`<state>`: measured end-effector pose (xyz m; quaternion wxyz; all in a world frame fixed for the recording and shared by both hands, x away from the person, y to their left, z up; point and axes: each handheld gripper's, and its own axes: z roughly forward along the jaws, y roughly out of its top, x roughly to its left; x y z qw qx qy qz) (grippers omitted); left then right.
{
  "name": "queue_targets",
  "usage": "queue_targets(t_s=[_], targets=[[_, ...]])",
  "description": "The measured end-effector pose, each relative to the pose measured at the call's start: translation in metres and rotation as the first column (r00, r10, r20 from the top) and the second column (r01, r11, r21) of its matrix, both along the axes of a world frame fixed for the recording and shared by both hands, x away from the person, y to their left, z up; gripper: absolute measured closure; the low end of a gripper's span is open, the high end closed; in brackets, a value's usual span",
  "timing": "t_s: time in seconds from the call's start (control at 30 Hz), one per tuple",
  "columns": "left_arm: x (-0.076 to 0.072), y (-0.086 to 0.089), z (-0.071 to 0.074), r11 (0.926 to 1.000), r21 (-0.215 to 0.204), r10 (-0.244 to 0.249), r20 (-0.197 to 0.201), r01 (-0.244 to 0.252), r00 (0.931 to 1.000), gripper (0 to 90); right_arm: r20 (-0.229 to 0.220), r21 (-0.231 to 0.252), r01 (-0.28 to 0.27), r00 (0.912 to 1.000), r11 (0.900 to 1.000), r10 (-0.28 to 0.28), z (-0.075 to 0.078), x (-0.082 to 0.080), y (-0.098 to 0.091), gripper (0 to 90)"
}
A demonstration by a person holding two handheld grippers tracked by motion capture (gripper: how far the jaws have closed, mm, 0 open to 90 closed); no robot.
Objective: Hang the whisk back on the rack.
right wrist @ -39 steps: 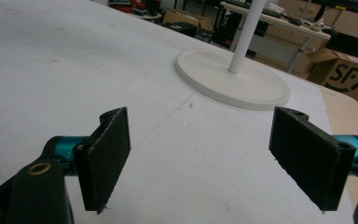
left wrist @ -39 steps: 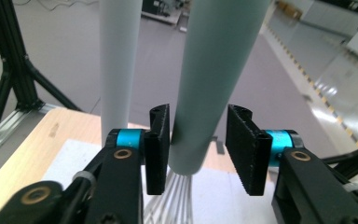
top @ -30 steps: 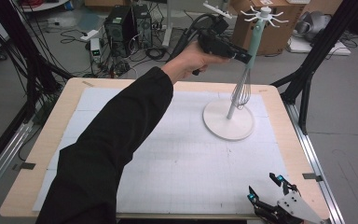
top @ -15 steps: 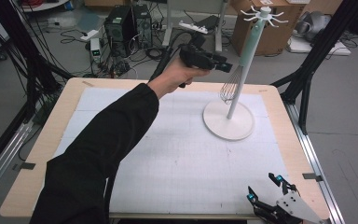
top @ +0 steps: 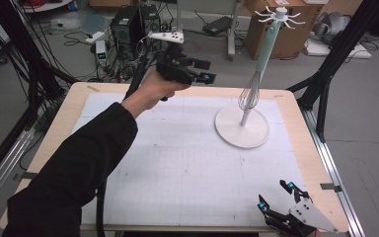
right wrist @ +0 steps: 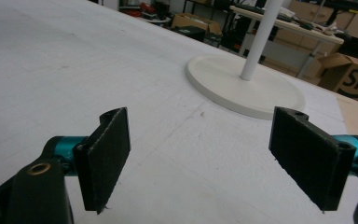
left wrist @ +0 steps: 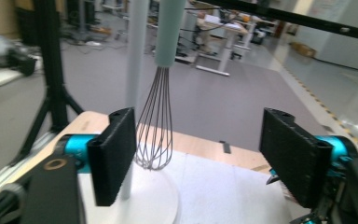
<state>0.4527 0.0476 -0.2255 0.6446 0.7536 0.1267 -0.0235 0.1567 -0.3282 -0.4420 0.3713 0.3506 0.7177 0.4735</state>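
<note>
Whisk: the whisk [top: 249,94] hangs wires-down from the hook stand [top: 242,129] near the table's [top: 177,163] far right corner; hanging looks done, leaving only my pull-back.
Right tongs: my right gripper [top: 280,196] rests at the near right corner, jaws spread and empty, well apart from the whisk.
Left tongs: my left gripper [top: 203,71] hovers over the far edge, its jaws just been opening, nothing between them.
Gap: the whisk [left wrist: 154,126] hangs ahead of my left gripper [left wrist: 200,154], clear of its pads [left wrist: 116,154].
</note>
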Motion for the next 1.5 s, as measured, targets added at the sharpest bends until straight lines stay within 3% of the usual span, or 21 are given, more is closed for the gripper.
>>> queue_targets(t_s=[0.17, 0.43, 0.6, 0.8, 1.0, 1.1, 1.2, 1.27, 1.37, 1.5], targets=[[-0.023, 0.038, -0.011, 0.9983, -0.018, 0.056, 0.029, -0.056, 0.998, 26.9, 0.003, -0.003, -0.03, 0.9995, 0.9995, 0.031, 0.0, 0.007, 0.007, 19.5], [-0.063, 0.091, -0.025, 0.9841, -0.062, 0.171, 0.072, -0.166, 0.9827, 26.1, 0.0, 0.006, -0.085, 0.9964, 0.9964, 0.085, 0.0, 0.018, 0.02, 19.5], [-0.086, 0.114, -0.037, 0.972, -0.071, 0.231, 0.1, -0.224, 0.9679, 26.1, 0.015, 0.069, -0.089, 0.996, 0.9937, 0.088, 0.002, 0.021, 0.02, 19.2], [-0.107, 0.133, -0.056, 0.9614, -0.081, 0.271, 0.107, -0.263, 0.9568, 23.6, 0.026, 0.162, -0.061, 0.998, 0.9849, 0.057, 0.003, 0.024, 0.013, 18.2], [-0.133, 0.151, -0.078, 0.9435, -0.118, 0.323, 0.113, -0.31, 0.9398, 22.8, 0.027, 0.216, -0.047, 0.9988, 0.9753, 0.042, 0.004, 0.024, 0.009, 17.9], [-0.142, 0.159, -0.093, 0.9301, -0.126, 0.359, 0.11, -0.345, 0.927, 22.6, 0.031, 0.221, -0.043, 0.9988, 0.9743, 0.037, 0.004, 0.024, 0.009, 17.9], [-0.15, 0.168, -0.108, 0.9129, -0.162, 0.391, 0.087, -0.375, 0.9162, 22.4, 0.029, 0.218, -0.043, 0.9989, 0.975, 0.037, 0.004, 0.023, 0.01, 17.9], [-0.155, 0.172, -0.117, 0.9017, -0.167, 0.416, 0.084, -0.399, 0.9055, 22.5, 0.033, 0.214, -0.045, 0.9987, 0.9758, 0.038, 0.004, 0.023, 0.01, 17.9], [-0.161, 0.176, -0.128, 0.893, -0.167, 0.435, 0.078, -0.418, 0.8972, 22.4, 0.035, 0.212, -0.044, 0.9987, 0.9762, 0.038, 0.004, 0.024, 0.011, 17.9], [-0.167, 0.18, -0.133, 0.8876, -0.172, 0.445, 0.077, -0.427, 0.8924, 22.2, 0.028, 0.21, -0.043, 0.9989, 0.9767, 0.038, 0.004, 0.023, 0.011, 17.9]])
